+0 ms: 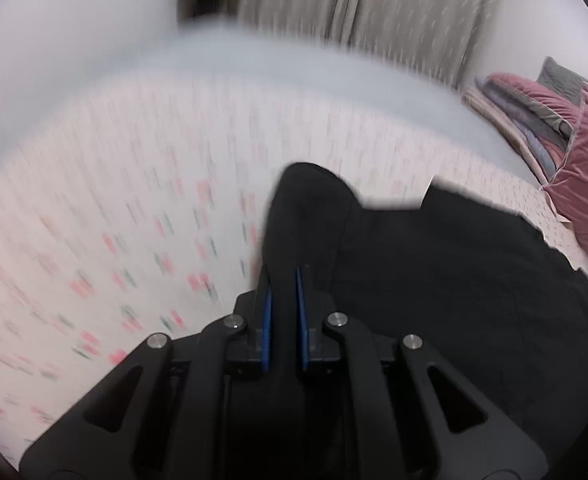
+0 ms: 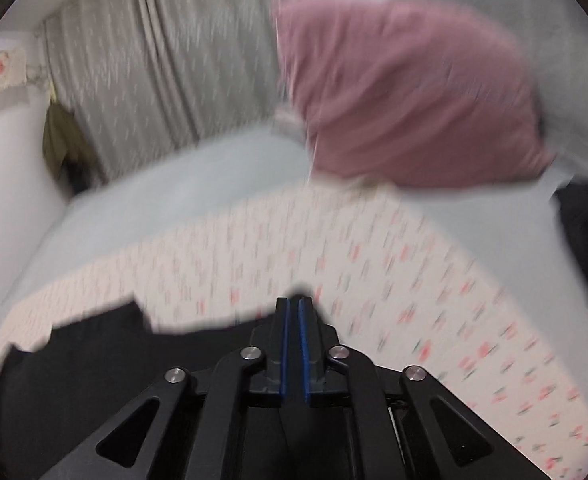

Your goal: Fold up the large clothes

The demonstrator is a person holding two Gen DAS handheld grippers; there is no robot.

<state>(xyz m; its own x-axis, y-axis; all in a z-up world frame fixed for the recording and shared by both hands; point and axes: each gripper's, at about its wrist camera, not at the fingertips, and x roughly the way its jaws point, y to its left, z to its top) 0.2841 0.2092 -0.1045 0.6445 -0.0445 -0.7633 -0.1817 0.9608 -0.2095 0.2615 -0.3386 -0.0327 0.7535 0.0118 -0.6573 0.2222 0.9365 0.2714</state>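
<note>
Flower-printed pale bedspread [image 1: 113,200] lies bare ahead and leftward, open passage. Plump pink velvet pillow [image 2: 406,100] (atop folded blankets [image 1: 514,120]) blocks the right; grey pleated curtain [image 2: 153,60] closes the far side.

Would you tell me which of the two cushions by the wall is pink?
The front pink cushion, nearest the black garment; the grey cushion stands behind it.

Black garment [image 1: 434,280] under my left camera, plain, no print. Sheet [image 1: 113,220] beneath: cream-white with small pink-and-green floral marks, blurred. Pale blue-grey bedding [image 2: 173,184] beyond it. Pillow [image 2: 406,100] dusty rose. Curtain [image 2: 165,60] grey-beige, faint flecks. My pads [image 2: 282,344] blue, gripper frames black.
</note>
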